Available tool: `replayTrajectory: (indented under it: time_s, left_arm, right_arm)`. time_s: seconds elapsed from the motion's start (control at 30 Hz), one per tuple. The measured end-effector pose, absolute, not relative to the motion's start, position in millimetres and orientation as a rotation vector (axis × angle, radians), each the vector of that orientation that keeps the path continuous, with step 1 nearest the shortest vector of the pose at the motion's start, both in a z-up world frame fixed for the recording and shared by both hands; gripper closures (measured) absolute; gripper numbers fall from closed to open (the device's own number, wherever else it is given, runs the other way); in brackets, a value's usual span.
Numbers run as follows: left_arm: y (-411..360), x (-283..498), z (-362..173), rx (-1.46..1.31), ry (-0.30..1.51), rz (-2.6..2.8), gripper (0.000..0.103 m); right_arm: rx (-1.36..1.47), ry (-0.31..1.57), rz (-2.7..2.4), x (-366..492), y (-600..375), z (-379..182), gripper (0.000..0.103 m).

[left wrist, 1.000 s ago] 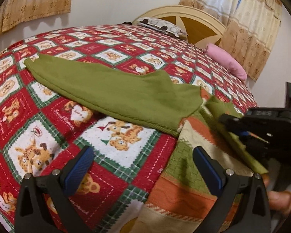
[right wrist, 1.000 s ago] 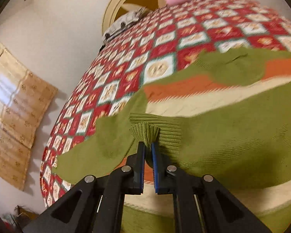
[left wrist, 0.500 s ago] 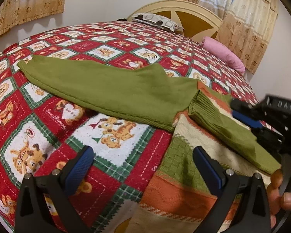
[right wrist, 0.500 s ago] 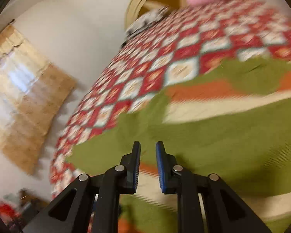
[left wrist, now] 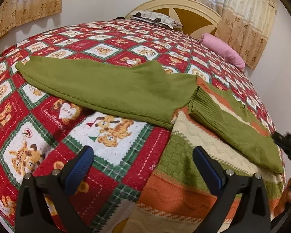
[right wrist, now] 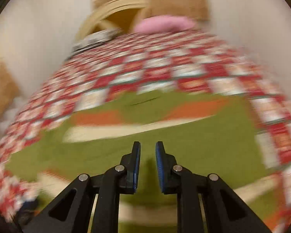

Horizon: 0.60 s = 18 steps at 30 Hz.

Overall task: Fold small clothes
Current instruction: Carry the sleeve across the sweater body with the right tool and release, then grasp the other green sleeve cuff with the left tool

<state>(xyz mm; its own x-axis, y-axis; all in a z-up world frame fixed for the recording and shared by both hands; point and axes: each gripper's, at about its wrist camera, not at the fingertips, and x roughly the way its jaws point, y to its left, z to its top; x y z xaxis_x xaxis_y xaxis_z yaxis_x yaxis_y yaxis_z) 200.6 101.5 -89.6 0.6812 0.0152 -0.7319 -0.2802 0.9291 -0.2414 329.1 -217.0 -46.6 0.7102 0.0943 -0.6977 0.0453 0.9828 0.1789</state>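
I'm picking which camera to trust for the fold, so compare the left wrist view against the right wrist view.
Left wrist only: sharp detail. The left sleeve lies spread across the quilt, the right sleeve is folded over the striped sweater body, and the left gripper is wide open.

Right wrist only: the right gripper, jaws slightly apart and empty, in a badly motion-blurred picture.

Both: the sweater, the quilt, the pink pillow and the headboard.

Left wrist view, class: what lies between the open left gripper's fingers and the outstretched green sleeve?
In the left wrist view, only the bedspread lies between the left gripper and the green sleeve.
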Motion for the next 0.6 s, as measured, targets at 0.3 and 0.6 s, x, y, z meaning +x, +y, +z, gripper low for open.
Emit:
replayTrajectory:
  time_s: [0.3, 0.6]
  left_arm:
    - [100.7, 201.0, -91.1, -0.351, 0.817, 0.171, 0.000]
    - [99.9, 200.6, -90.4, -0.338, 0.822, 0.177, 0.000]
  right_arm:
    - [0.105, 0.872, -0.224, 303.1, -339.3, -91.2, 0.097]
    - [0.351, 0.795, -0.189, 277.7, -387.9, -77.7, 0.097]
